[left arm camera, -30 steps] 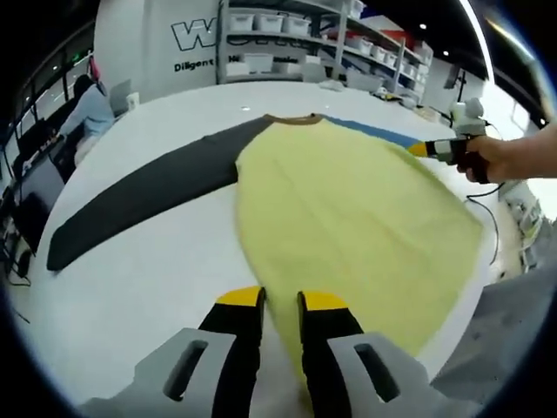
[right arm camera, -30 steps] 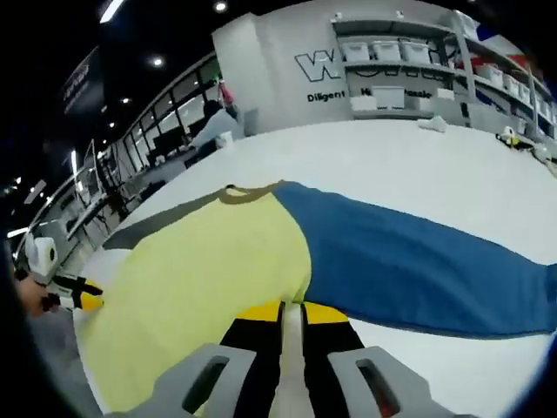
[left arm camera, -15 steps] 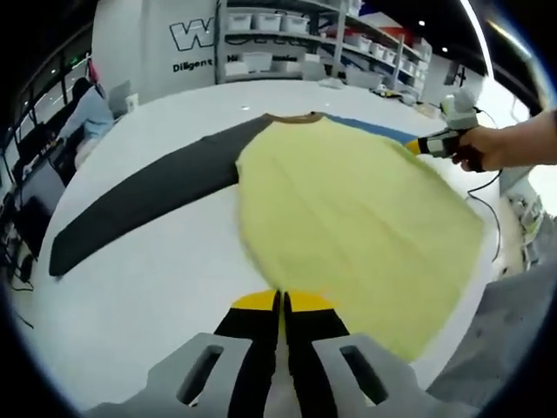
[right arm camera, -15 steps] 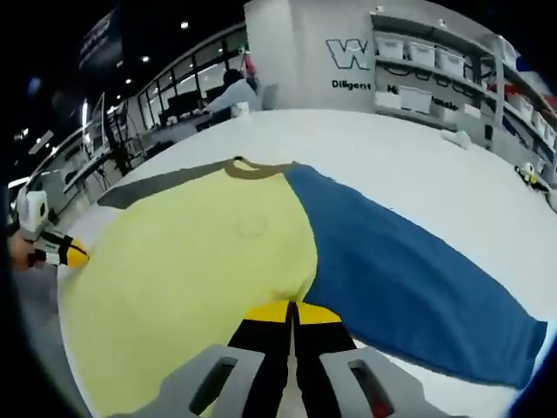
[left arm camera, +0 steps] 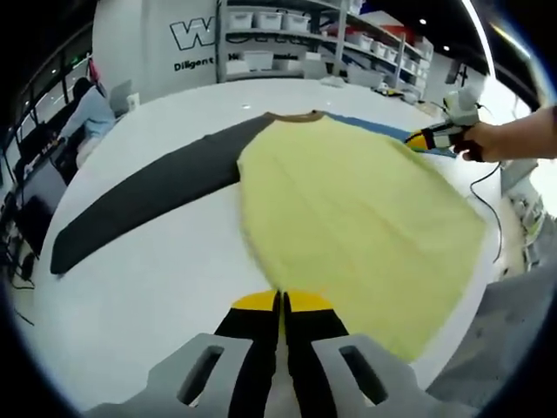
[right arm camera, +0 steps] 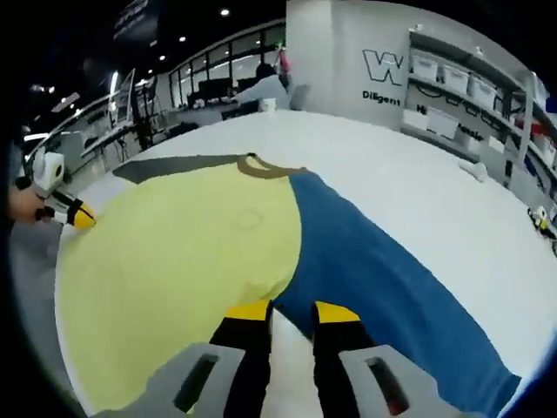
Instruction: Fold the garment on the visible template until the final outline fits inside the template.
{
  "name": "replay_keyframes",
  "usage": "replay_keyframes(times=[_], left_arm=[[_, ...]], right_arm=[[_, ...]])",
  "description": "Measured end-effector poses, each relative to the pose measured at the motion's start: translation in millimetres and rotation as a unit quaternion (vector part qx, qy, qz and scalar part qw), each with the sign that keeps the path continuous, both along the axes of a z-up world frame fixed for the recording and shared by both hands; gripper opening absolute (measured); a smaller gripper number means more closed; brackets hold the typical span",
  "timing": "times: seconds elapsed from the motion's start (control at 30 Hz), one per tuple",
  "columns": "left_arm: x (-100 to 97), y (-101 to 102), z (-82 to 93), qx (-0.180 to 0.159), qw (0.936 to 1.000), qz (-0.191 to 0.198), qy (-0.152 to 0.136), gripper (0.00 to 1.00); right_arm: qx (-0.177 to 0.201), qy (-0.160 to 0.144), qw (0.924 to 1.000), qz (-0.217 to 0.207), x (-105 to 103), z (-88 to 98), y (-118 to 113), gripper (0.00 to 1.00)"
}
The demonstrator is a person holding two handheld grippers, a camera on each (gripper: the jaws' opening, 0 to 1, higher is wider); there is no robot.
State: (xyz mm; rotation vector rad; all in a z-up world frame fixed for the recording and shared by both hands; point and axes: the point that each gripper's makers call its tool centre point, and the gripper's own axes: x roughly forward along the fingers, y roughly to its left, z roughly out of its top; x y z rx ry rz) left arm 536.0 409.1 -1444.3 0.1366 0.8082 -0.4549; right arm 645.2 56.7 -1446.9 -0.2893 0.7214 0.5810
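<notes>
Currently we are clamping the left claw [left arm camera: 281,300] on the shirt [left arm camera: 348,209] hem; the right claw [right arm camera: 291,311] is standing parted. Both sleeves are lying spread ahead; folding seems barely begun.

Shelves [left arm camera: 287,35] of white bins line the wall [right arm camera: 348,52].

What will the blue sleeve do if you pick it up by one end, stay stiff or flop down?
The blue sleeve would probably flop and droop: it looks like thin cloth lying flat on the white table. It likely weighs little. Since it joins the yellow body of the shirt, lifting it might tug that part along and wrinkle it.
</notes>
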Motion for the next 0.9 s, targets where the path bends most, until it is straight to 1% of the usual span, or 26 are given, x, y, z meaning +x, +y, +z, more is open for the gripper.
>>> replay_keyframes(times=[0.03, 0.07, 0.13, 0.17, 0.2, 0.23, 0.3, 0.37, 0.4, 0.47, 0.5, 0.6, 0.63, 0.67, 0.73, 0.77, 0.8, 0.83, 0.87, 0.9], left_arm=[[-0.1, 0.1, 0.0, 0.0, 1.0, 0.0, 0.0, 0.02], [-0.4, 0.4, 0.0, 0.0, 1.0, 0.0, 0.001, 0.02], [-0.8, 0.8, 0.2, 0.001, 1.0, 0.001, 0.002, 0.02], [-0.7, 0.9, 0.1, 0.001, 1.0, 0.001, 0.002, 0.02], [-0.9, 1.4, 0.0, 0.002, 1.0, 0.0, 0.002, 0.01], [-0.9, 1.9, 0.1, 0.004, 1.0, 0.0, 0.001, 0.01], [-1.1, 3.2, 0.2, 0.006, 1.0, 0.001, 0.001, 0.01], [-1.7, 4.0, 0.6, 0.009, 1.0, 0.001, 0.0, 0.01], [-1.9, 4.7, 0.6, 0.01, 0.9999, 0.002, 0.001, 0.01], [-2.0, 6.0, 0.4, 0.012, 0.9999, 0.002, 0.002, 0.01], [-2.2, 6.5, 0.6, 0.013, 0.9999, 0.003, 0.003, 0.01], [-2.6, 7.8, 0.6, 0.013, 0.9999, 0.006, 0.005, 0.01], [-2.8, 7.9, 0.5, 0.013, 0.9999, 0.006, 0.005, 0.01], [-2.9, 8.0, 0.6, 0.015, 0.9999, 0.005, 0.005, 0.01], [-3.1, 8.8, 0.6, 0.017, 0.9998, 0.007, 0.005, 0.01], [-3.4, 9.2, 0.6, 0.017, 0.9998, 0.009, 0.006, 0.01], [-3.8, 9.1, 0.7, 0.015, 0.9998, 0.011, 0.007, 0.01], [-3.9, 9.3, 0.8, 0.017, 0.9998, 0.01, 0.006, 0.02], [-4.4, 9.7, 0.8, 0.018, 0.9998, 0.009, 0.006, 0.02], [-4.7, 9.2, 0.9, 0.016, 0.9998, 0.009, 0.006, 0.02]], right_arm=[[-0.02, 0.009, 0.9997, 0.009, -2.8, -5.0, -2.3, 0.01], [-0.008, -0.005, 1.0, -0.001, 1.4, -1.2, -1.0, 0.0], [-0.003, -0.003, 1.0, 0.003, 1.7, -1.0, -4.5, 0.0], [-0.013, -0.009, 0.9998, 0.014, 2.1, -1.5, -7.2, 0.0], [-0.014, -0.011, 0.9993, 0.034, 2.1, -2.2, -7.3, 0.0], [-0.012, -0.011, 0.9993, 0.035, 2.6, -3.0, -9.7, 0.0], [-0.034, -0.02, 0.9978, 0.054, 3.5, -0.9, -16.8, 0.0], [-0.025, -0.017, 0.9979, 0.057, 4.2, -1.1, -20.5, 0.0], [-0.029, -0.019, 0.9971, 0.068, 4.1, -0.9, -22.6, 0.0], [-0.021, -0.018, 0.9959, 0.086, 3.5, -0.5, -22.2, 0.0], [-0.031, -0.019, 0.9946, 0.097, 3.9, -0.2, -24.8, 0.0], [-0.03, -0.014, 0.9936, 0.108, 4.6, 0.5, -24.8, 0.0], [-0.046, -0.015, 0.9903, 0.13, 3.6, 0.1, -24.7, 0.0], [-0.059, -0.017, 0.9884, 0.139, 3.3, 0.3, -25.1, 0.0], [-0.056, -0.013, 0.9882, 0.142, 2.0, 0.8, -22.6, 0.0], [-0.082, -0.022, 0.9823, 0.167, 1.2, 1.6, -23.2, 0.0], [-0.073, -0.016, 0.9846, 0.158, -0.5, 1.9, -22.6, 0.0], [-0.072, -0.013, 0.985, 0.156, -1.2, 3.2, -22.5, 0.0], [-0.08, -0.022, 0.9845, 0.154, 0.9, 5.9, -25.5, 0.01], [-0.078, -0.021, 0.9857, 0.148, 1.2, 8.2, -26.3, 0.02]])
